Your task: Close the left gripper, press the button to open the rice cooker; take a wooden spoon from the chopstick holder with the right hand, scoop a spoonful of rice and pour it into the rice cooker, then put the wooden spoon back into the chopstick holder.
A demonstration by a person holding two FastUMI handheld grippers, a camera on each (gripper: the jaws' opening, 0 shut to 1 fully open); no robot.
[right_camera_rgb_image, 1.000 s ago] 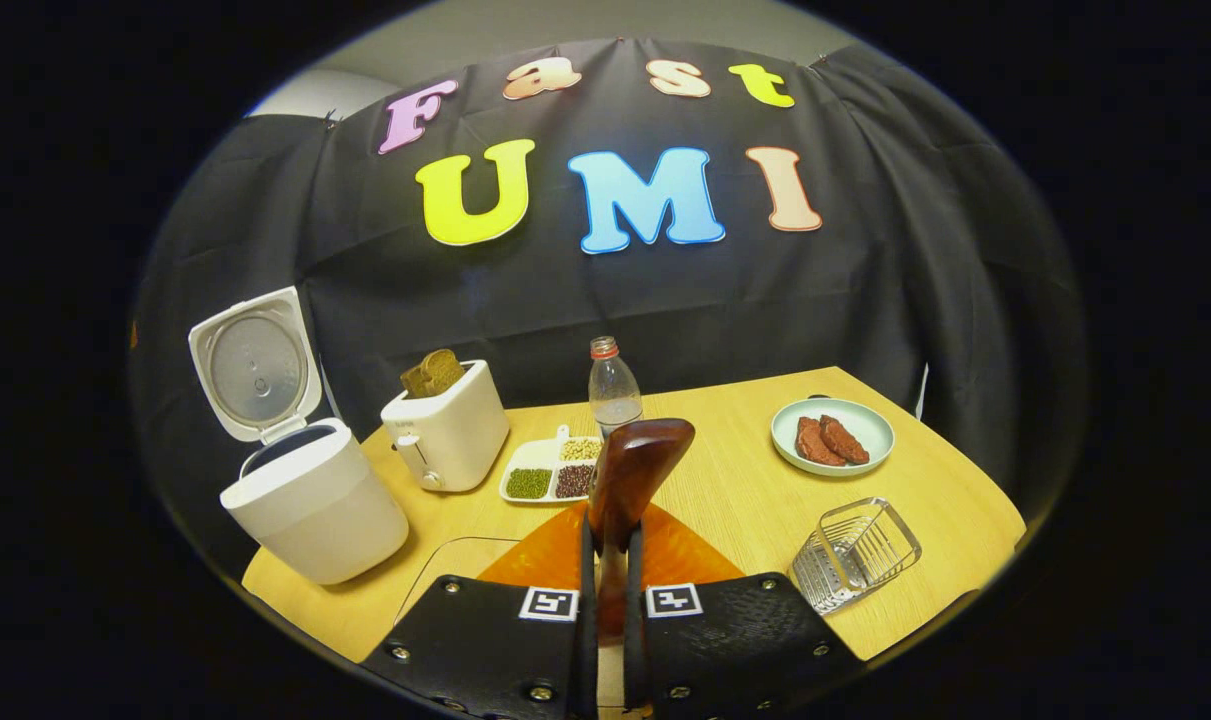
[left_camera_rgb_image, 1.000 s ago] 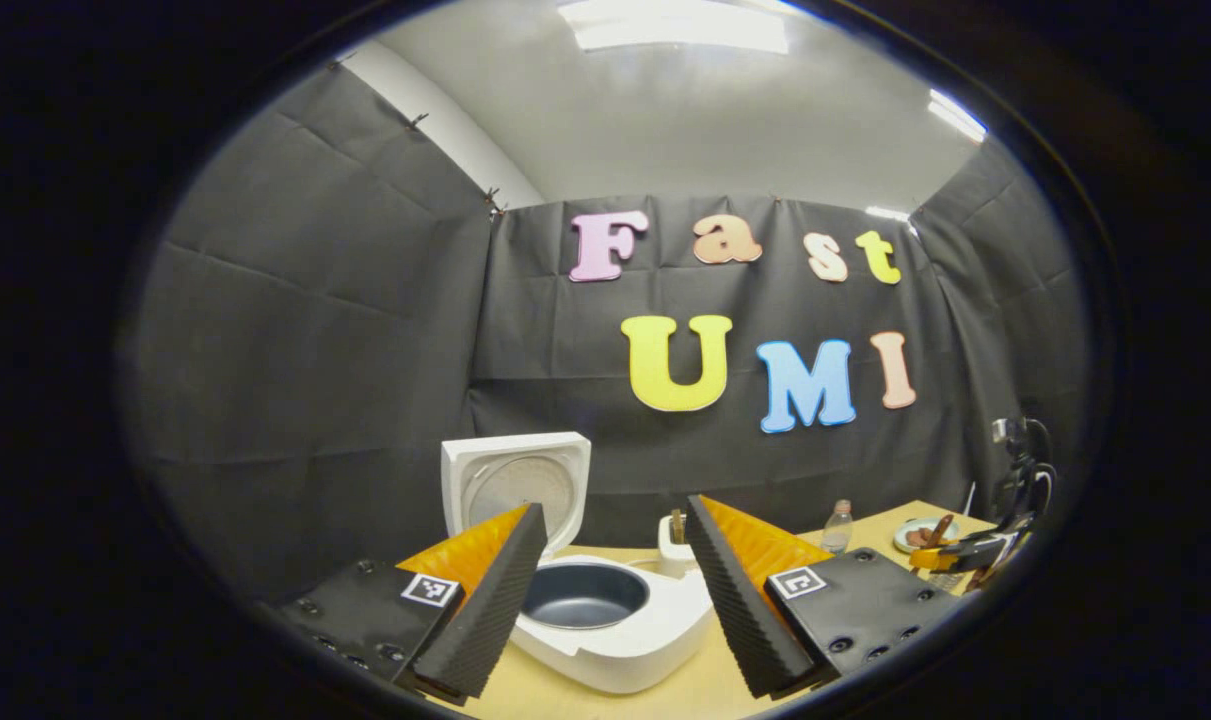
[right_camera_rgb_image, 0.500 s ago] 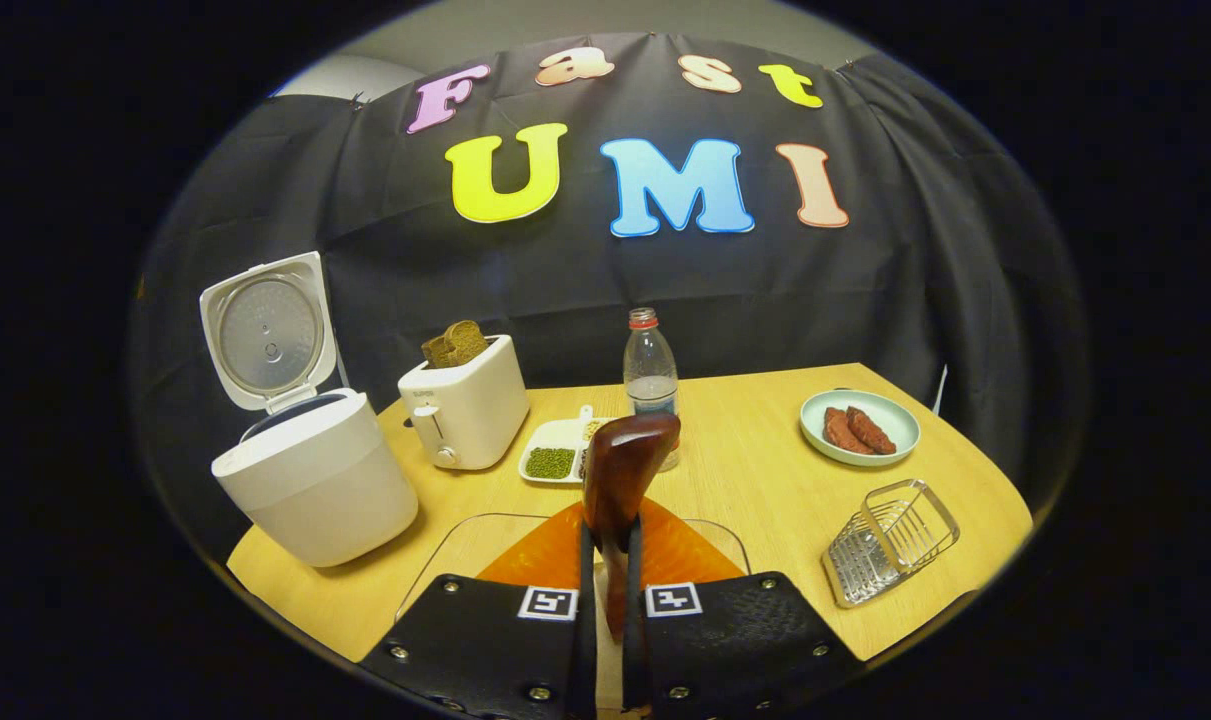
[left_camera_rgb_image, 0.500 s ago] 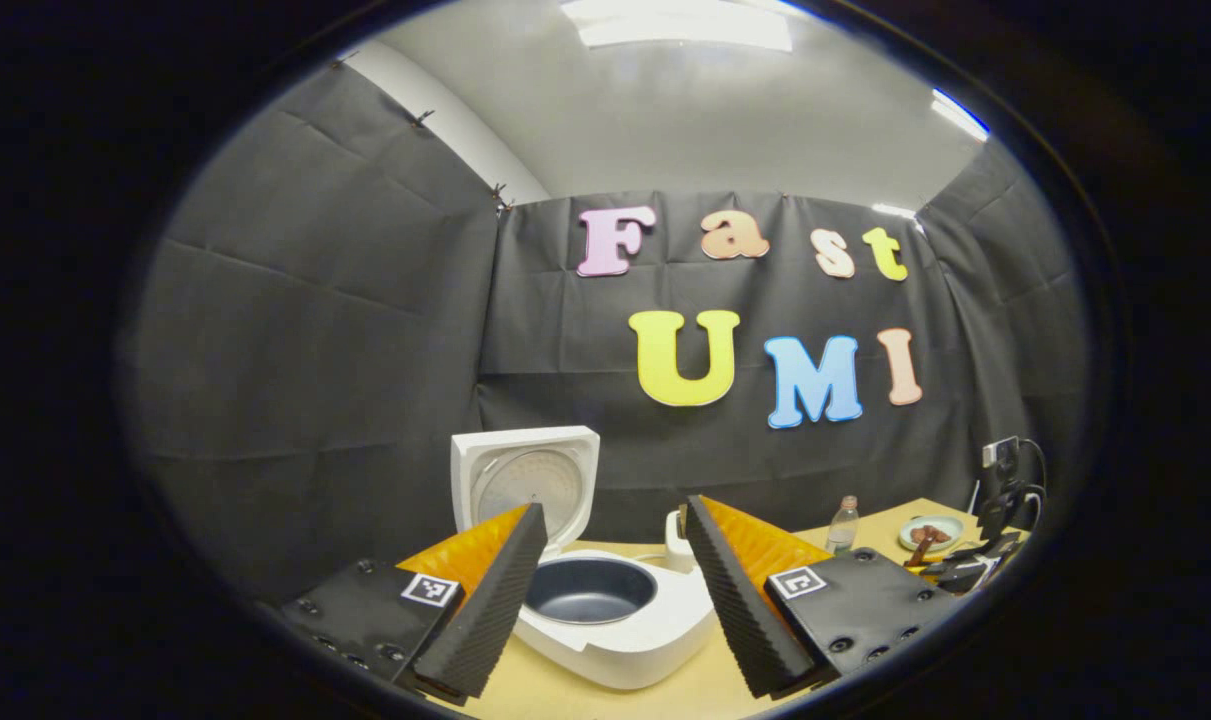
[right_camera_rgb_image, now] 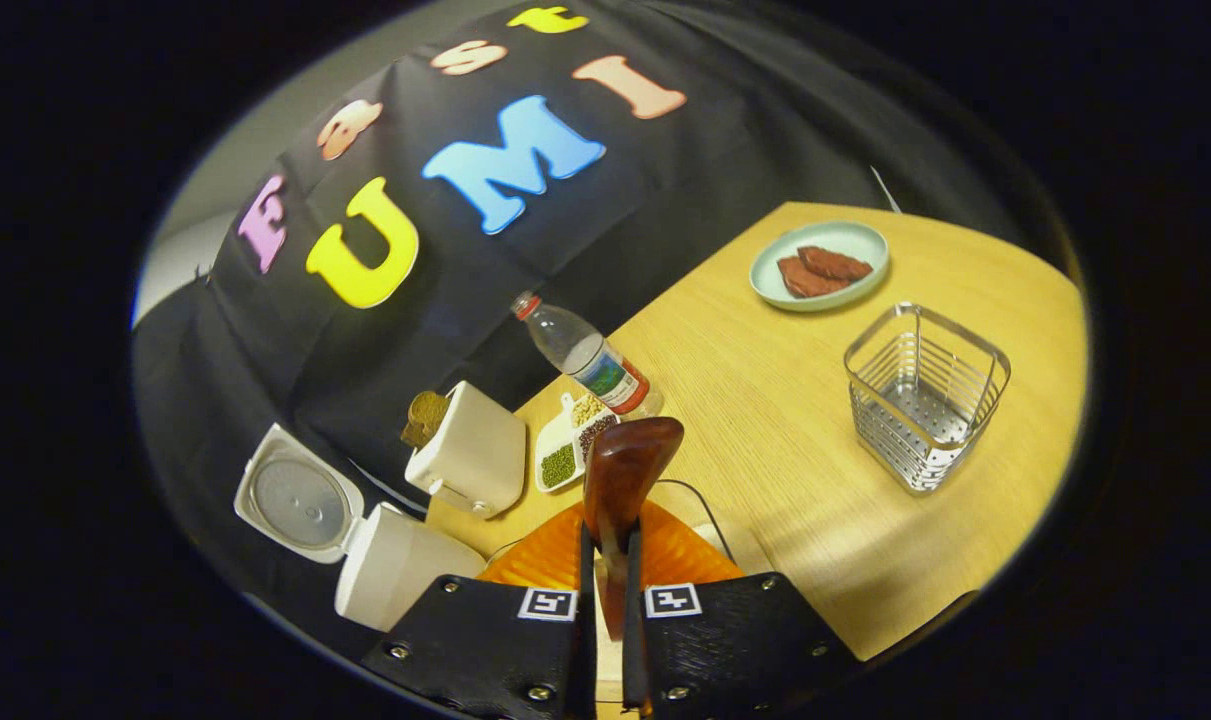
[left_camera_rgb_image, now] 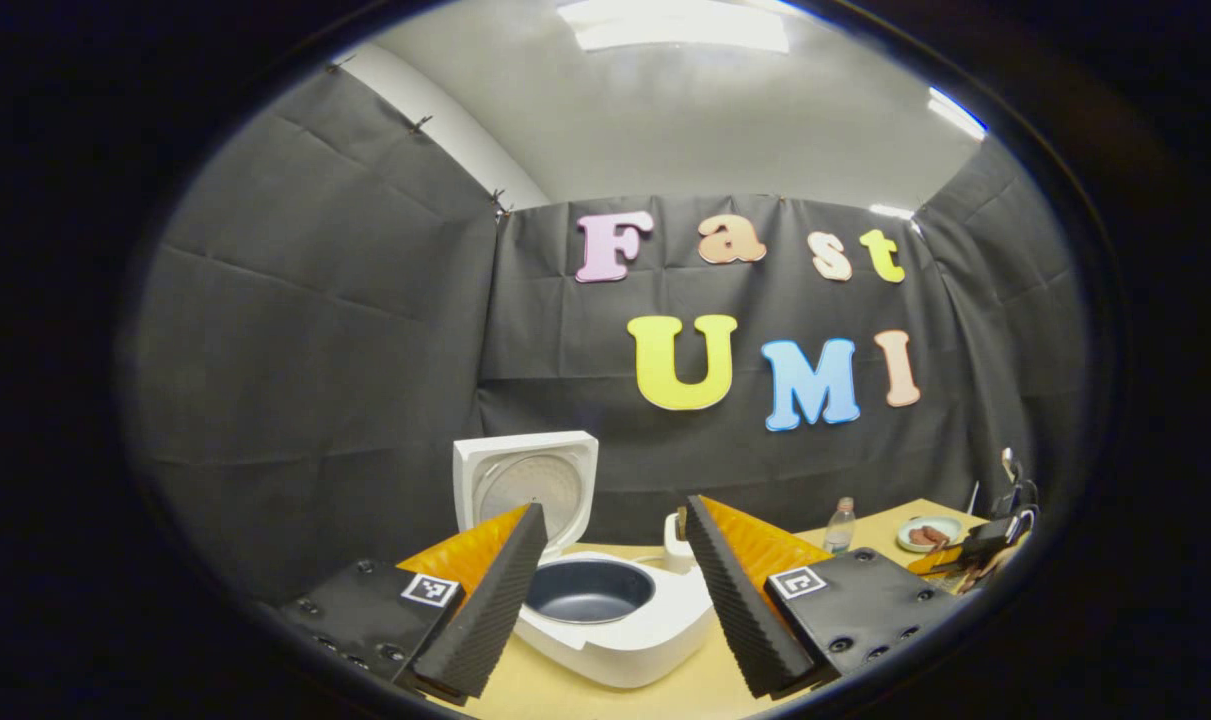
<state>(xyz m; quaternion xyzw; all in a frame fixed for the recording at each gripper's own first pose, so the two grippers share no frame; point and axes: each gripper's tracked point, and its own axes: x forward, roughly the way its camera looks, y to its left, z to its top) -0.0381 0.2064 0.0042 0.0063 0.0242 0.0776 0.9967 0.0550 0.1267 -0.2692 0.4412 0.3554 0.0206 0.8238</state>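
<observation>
The white rice cooker stands with its lid up and its dark inner pot bare. My left gripper hovers open just in front of it, the pot showing between the fingers. My right gripper is shut on the handle of a dark wooden spoon, whose bowl sticks up ahead of the fingers. Its view is tilted. The wire chopstick holder stands empty to the right of the spoon. The rice cooker sits at lower left. My right gripper is also seen far off at the right.
On the wooden table stand a white toaster with bread, a divided dish of grains, a water bottle and a plate of meat. A clear container rim shows under the right fingers.
The right gripper has rolled with the spoon still held, so its scene now tilts and the chopstick holder looks nearer. The left gripper has barely moved.
</observation>
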